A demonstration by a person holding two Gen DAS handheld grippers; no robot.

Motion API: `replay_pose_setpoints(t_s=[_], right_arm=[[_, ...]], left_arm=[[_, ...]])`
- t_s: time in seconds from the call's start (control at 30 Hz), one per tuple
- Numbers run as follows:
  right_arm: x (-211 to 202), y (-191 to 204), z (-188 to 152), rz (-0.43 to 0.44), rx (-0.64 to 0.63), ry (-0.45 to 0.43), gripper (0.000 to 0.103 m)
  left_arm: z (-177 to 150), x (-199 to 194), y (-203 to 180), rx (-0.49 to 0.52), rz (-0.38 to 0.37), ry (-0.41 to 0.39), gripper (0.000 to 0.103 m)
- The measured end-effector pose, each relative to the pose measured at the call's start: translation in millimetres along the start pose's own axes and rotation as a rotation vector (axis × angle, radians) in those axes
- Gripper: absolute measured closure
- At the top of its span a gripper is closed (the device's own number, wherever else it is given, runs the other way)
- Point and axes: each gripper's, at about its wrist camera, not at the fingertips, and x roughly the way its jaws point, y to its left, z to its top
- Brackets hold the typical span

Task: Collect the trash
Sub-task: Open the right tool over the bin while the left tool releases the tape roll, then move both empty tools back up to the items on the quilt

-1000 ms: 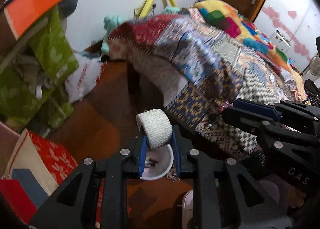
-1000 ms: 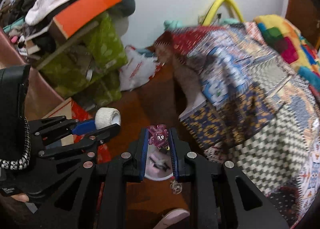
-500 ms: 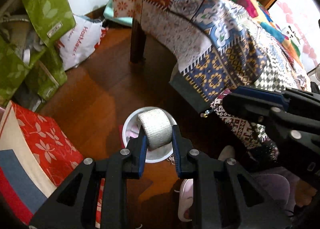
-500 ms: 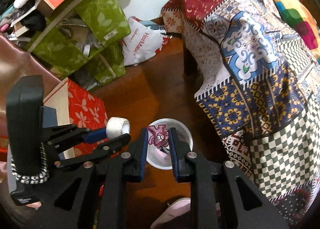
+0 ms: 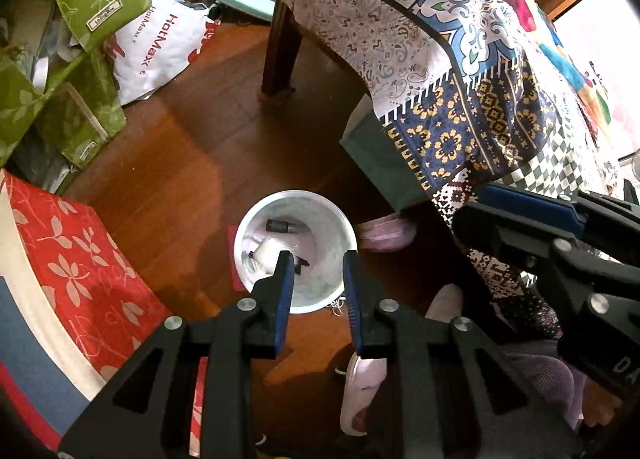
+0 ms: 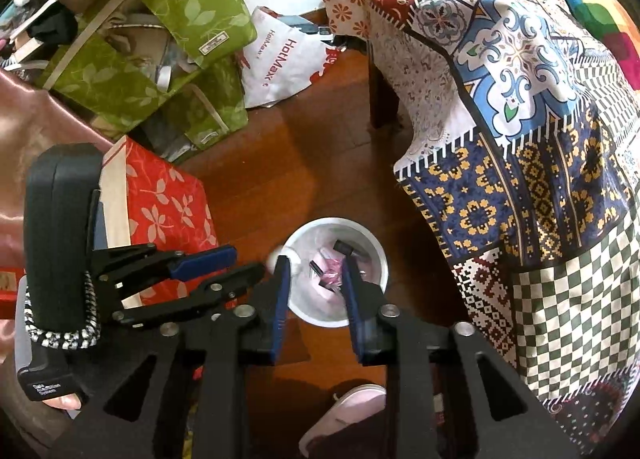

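A white round bin (image 5: 248, 227) stands on the wooden floor; it also shows in the right wrist view (image 6: 380, 255). My left gripper (image 5: 316, 259) is open and empty above it. The white tape roll (image 5: 269, 255) lies inside the bin beside a dark tube (image 5: 282, 225). My right gripper (image 6: 314, 265) is open and empty over the bin. The pink figure (image 6: 332, 273) lies inside the bin between its fingers. The left gripper (image 6: 240, 263) also shows at the left of the right wrist view, and the right gripper (image 5: 472, 215) at the right of the left wrist view.
A bed with a patchwork quilt (image 5: 460, 59) stands right of the bin, its leg (image 5: 280, 55) behind it. Green bags (image 6: 152, 51), a white HotMax bag (image 5: 156, 47) and a red floral box (image 5: 68, 267) fill the left. Pink slippers (image 5: 360, 395) lie near the bin.
Both grippers tilted down over the bin and opened. The tape roll left my left gripper and the pink figure left my right gripper; both now lie in the bin.
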Motion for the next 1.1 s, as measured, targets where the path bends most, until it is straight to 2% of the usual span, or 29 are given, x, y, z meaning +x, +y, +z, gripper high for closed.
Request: replay_pose_setpoints(t_s=[0.03, 0.1, 0.33, 0.53, 0.8, 1.1], right_arm=[[0, -2, -1, -0.005, 0.005, -0.004, 0.068], [-2, -4, -1, -0.009, 0.011, -0.012, 0.067], [-18, -6, -7, -0.017, 0.001, -0.04, 0.067], [-46, -6, -15, -0.041, -0.013, -0.105, 0.067], [-106, -13, -29, -0.077, -0.017, -0.241, 0.067], [-189, -42, -53, -0.141, 0.019, -0.424, 0.067]], left_arm=[[0, 0, 0, -0.002, 0.002, 0.0, 0.071], [1, -2, 2, -0.014, 0.009, -0.006, 0.067], [0, -14, 0, -0.027, 0.011, -0.03, 0.066], [-2, -40, -14, 0.007, 0.029, -0.088, 0.066], [0, -101, -50, 0.077, 0.034, -0.227, 0.066], [6, -173, -117, 0.172, 0.021, -0.417, 0.066]])
